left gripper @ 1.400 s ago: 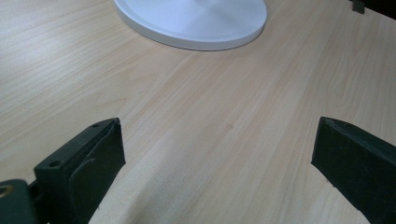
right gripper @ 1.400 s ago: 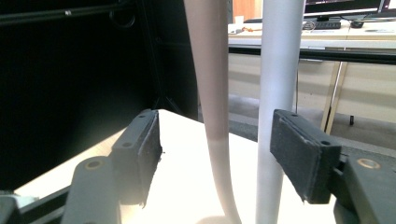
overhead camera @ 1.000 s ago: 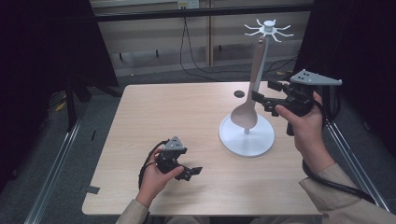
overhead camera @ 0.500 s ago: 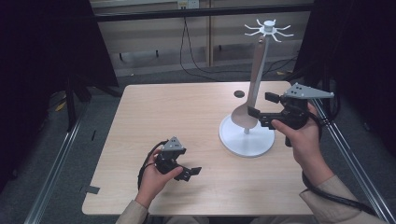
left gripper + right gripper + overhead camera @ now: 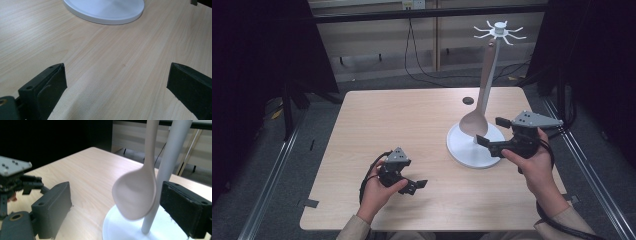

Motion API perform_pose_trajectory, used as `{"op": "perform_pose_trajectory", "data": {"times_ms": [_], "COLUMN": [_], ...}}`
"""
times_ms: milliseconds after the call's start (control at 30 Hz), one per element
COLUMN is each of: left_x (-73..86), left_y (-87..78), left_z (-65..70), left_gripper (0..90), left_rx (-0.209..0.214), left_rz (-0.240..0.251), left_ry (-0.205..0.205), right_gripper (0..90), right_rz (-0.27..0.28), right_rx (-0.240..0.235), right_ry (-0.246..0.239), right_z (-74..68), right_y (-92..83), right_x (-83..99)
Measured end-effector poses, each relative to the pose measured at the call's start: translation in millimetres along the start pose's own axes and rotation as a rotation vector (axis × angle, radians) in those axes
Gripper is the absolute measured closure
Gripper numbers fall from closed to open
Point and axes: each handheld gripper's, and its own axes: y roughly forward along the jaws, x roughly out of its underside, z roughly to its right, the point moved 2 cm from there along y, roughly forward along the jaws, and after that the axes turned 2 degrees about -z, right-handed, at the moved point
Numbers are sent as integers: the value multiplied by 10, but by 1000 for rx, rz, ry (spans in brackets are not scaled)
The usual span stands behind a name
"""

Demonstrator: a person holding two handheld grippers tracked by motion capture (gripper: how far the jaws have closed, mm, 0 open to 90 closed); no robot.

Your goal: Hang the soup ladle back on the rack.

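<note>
Right gripper view crops the spoon (image 5: 136, 195) handle; both grippers' fingers (image 5: 52, 207) spread, empty.

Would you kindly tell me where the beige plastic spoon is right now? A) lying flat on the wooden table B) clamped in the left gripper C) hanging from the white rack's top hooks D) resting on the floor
C: the beige plastic spoon hangs by its handle from the top hooks of the white rack, bowl down over the round base.

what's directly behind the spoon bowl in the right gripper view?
The stand's white pole rises just behind the spoon, from the round white base. The bowl covers a stretch of the base and some table; whether bowl and pole touch cannot be told.
</note>
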Motion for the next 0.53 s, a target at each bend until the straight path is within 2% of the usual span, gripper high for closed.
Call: {"op": "perform_pose_trajectory", "data": {"times_ms": [333, 533], "left_x": [1, -2], "left_y": [8, 10], "left_z": [3, 4], "left_gripper": [23, 23], "left_rx": [-8, -8], "left_rz": [0, -1], "left_ry": [0, 4], "right_gripper": [90, 89], "right_rz": [-35, -49], "right_rx": [-3, 1], "right_ry": [-17, -16], "right_z": [-61, -72], "right_y": [-50, -41], "right_x": [357, 462]}}
